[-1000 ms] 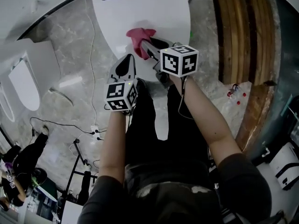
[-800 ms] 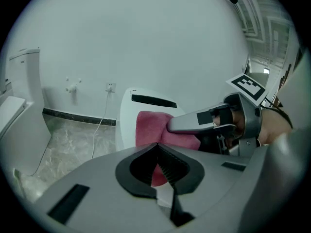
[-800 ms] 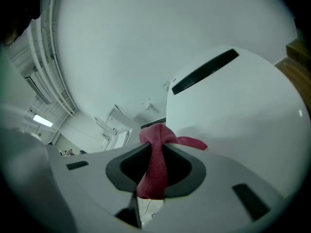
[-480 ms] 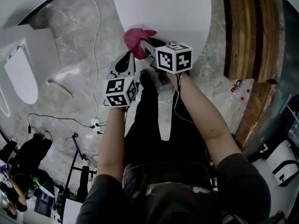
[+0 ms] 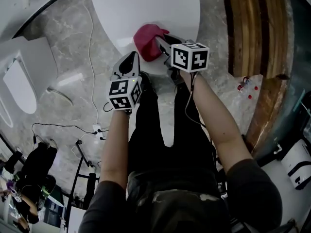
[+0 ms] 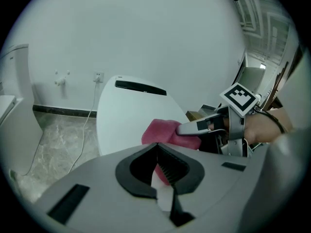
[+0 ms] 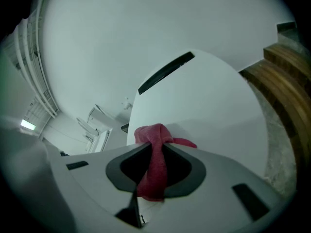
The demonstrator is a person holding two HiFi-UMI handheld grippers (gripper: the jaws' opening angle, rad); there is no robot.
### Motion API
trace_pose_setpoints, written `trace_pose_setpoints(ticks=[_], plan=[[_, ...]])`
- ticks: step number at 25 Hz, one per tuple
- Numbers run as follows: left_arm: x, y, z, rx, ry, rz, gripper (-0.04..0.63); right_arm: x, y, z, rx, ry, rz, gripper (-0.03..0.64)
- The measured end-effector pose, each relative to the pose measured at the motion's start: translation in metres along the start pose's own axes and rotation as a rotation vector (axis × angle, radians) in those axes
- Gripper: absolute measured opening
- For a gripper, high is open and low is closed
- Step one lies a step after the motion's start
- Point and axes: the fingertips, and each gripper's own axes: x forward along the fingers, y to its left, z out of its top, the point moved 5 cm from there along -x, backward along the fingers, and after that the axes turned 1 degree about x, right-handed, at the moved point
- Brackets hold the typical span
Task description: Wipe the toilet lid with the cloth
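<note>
The white toilet lid (image 5: 146, 13) is down, at the top of the head view. A pink cloth (image 5: 146, 41) lies bunched on the lid's near edge, and my right gripper (image 5: 158, 42) is shut on it; in the right gripper view the cloth (image 7: 154, 152) runs back between the jaws. My left gripper (image 5: 131, 62) hangs shut and empty just left of the right one, over the lid's front rim. In the left gripper view the cloth (image 6: 163, 132) and the right gripper (image 6: 182, 128) sit on the lid (image 6: 126, 115) just ahead.
Grey marble floor (image 5: 63, 57) surrounds the toilet. A wooden step (image 5: 252, 28) runs along the right, with small bottles (image 5: 244, 92) beside it. Another white fixture (image 5: 19, 81) stands at the left. A cable (image 5: 90, 42) trails over the floor left of the toilet.
Both grippers have come down toward the lid. The cloth, hanging from the right gripper before, now lies bunched on the lid's near edge.
</note>
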Motion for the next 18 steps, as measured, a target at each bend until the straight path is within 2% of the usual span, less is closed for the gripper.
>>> trace_pose_setpoints(ticks=[6,11,15,18], plan=[[0.035,-0.071,0.0,0.01,0.003,-0.035,0.009,-0.058,-0.074,0.029,0.033,-0.05,-0.054,0.067],[0.052,-0.114,0.001,0.013,-0.003,-0.023,0.008,-0.1,-0.126,0.047,0.047,-0.072,-0.099,0.067],[0.053,-0.13,-0.002,0.011,-0.006,0.007,0.009,-0.116,-0.145,0.051,0.02,-0.059,-0.1,0.067],[0.047,-0.129,-0.005,0.005,-0.009,0.031,0.009,-0.116,-0.139,0.046,-0.004,-0.039,-0.073,0.067]])
